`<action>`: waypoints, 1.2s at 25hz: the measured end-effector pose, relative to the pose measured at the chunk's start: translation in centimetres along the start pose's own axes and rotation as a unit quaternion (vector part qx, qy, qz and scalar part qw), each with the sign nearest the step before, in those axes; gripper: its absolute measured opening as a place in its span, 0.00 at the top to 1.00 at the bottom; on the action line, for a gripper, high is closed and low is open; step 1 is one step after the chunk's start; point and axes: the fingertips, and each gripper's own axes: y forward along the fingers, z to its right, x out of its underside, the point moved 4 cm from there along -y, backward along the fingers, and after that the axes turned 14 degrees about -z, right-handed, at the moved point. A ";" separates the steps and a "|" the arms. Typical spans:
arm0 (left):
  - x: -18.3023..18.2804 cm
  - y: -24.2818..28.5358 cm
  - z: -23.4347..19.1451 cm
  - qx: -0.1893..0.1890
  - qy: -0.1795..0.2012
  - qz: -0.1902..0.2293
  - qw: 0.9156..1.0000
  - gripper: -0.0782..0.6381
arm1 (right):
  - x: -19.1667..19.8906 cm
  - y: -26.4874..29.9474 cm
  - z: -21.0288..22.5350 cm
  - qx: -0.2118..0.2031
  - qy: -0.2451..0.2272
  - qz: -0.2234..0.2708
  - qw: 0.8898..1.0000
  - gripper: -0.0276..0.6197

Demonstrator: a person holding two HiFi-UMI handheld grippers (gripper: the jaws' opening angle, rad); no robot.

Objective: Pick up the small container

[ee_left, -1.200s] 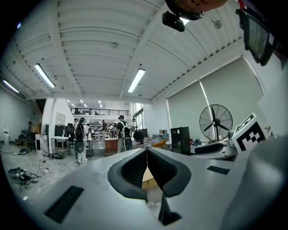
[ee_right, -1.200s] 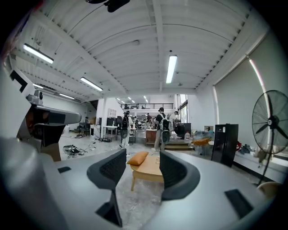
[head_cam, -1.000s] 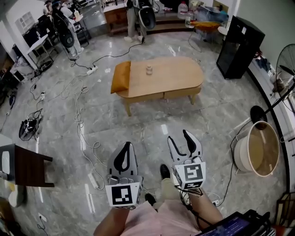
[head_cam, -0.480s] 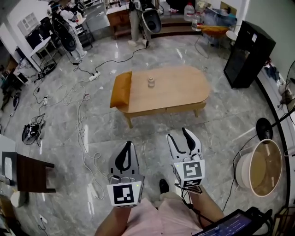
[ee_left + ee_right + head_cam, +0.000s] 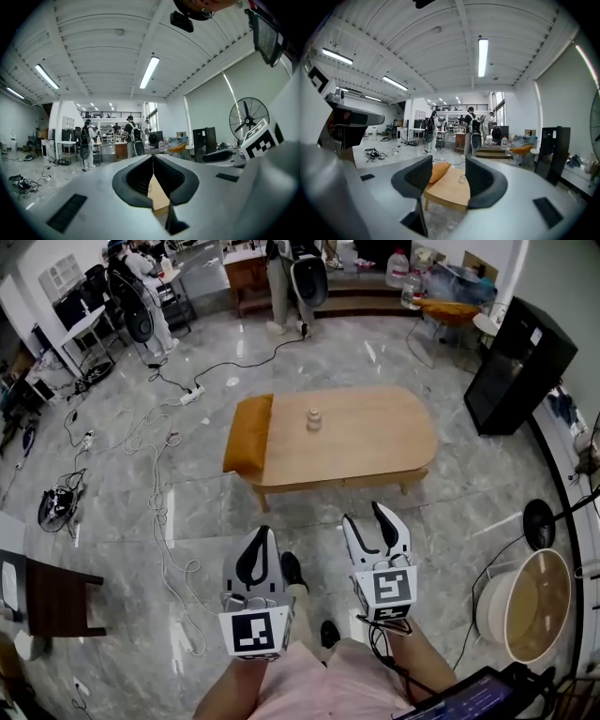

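The table (image 5: 384, 442) with the small container (image 5: 314, 419) lies nearer than a second ago. My left gripper (image 5: 262, 535) is pressed together, my right gripper (image 5: 365, 516) spread, both empty.

Head view: steeply down, wooden table (image 5: 366, 442) ahead, well apart. Right gripper view: low, level, toward table; both share it. Left gripper view: low, pitched upward.

No readable text, labels, numbers (marker cubes (image 5: 255, 632): patterns only).
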 end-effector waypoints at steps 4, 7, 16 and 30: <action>0.0 5.0 -1.9 0.011 -0.007 -0.005 1.000 0.87 | -0.6 4.4 1.1 0.007 -0.001 -0.011 1.000 0.61; -0.9 9.4 -4.1 0.018 -0.012 -0.005 1.000 0.87 | -1.8 8.5 2.0 0.012 0.006 -0.016 1.000 0.61; -3.5 23.9 -11.7 0.054 -0.022 -0.004 0.998 0.87 | -8.2 22.8 3.4 0.021 0.017 -0.025 0.999 0.60; -7.0 35.0 -14.7 0.082 0.007 0.006 0.997 0.87 | -13.0 31.4 6.9 0.042 0.023 -0.018 0.999 0.60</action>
